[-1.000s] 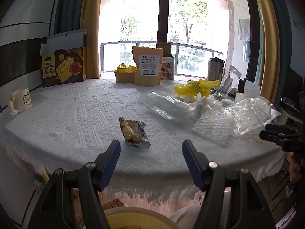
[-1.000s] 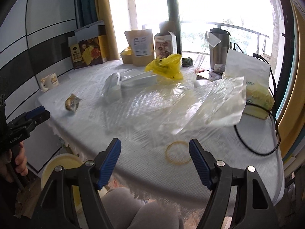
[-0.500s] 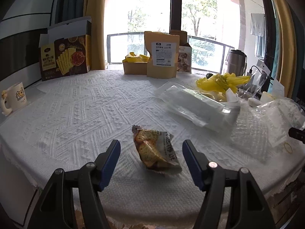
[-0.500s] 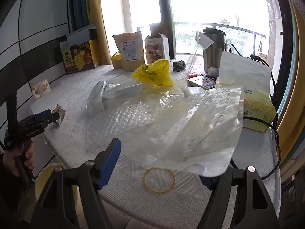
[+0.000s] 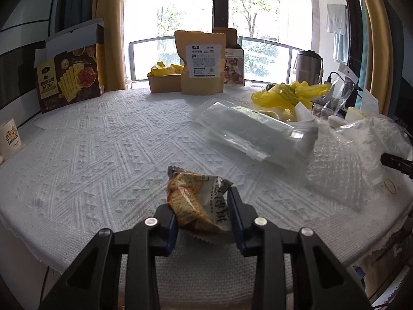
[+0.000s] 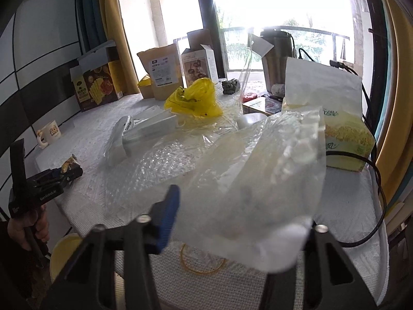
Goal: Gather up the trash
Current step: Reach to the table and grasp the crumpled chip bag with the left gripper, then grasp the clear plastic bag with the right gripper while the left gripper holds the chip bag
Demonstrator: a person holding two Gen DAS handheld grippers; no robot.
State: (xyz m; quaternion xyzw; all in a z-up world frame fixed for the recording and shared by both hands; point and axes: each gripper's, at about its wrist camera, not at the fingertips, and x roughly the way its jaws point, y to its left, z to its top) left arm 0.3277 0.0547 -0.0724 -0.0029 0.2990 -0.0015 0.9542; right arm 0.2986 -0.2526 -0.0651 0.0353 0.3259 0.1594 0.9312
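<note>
Left gripper (image 5: 204,213) low at 6 o'clock of its view, jaws pinching snack wrapper (image 5: 197,204) from both sides, blue pads against its left and right edges; wrapper resting on white textured surface (image 5: 103,149) near front edge. Same grip visible from right wrist view at 9 o'clock: left gripper (image 6: 67,172) with wrapper (image 6: 68,164) between tips. Right gripper (image 6: 232,217) at 6 o'clock of own view, left blue pad (image 6: 169,217) visible and blurred, right pad hidden behind clear plastic bag (image 6: 271,180); bag draped across jaw gap, cannot tell if pinched or just lying over. Yellow rubber band (image 6: 201,262) on surface under bag, between fingers. Bubble wrap sheet (image 6: 160,165) at 11 o'clock of band, flat clear pouch (image 5: 255,131) at 2 o'clock of wrapper. Crumpled yellow bag (image 6: 193,100) beyond pouch at 12 o'clock. Brown kraft pouch (image 5: 200,63) and cracker box (image 5: 69,77) upright along far edge. Mug (image 5: 9,139) at 9 o'clock, tissue pack (image 6: 346,137) at 3 o'clock.
</note>
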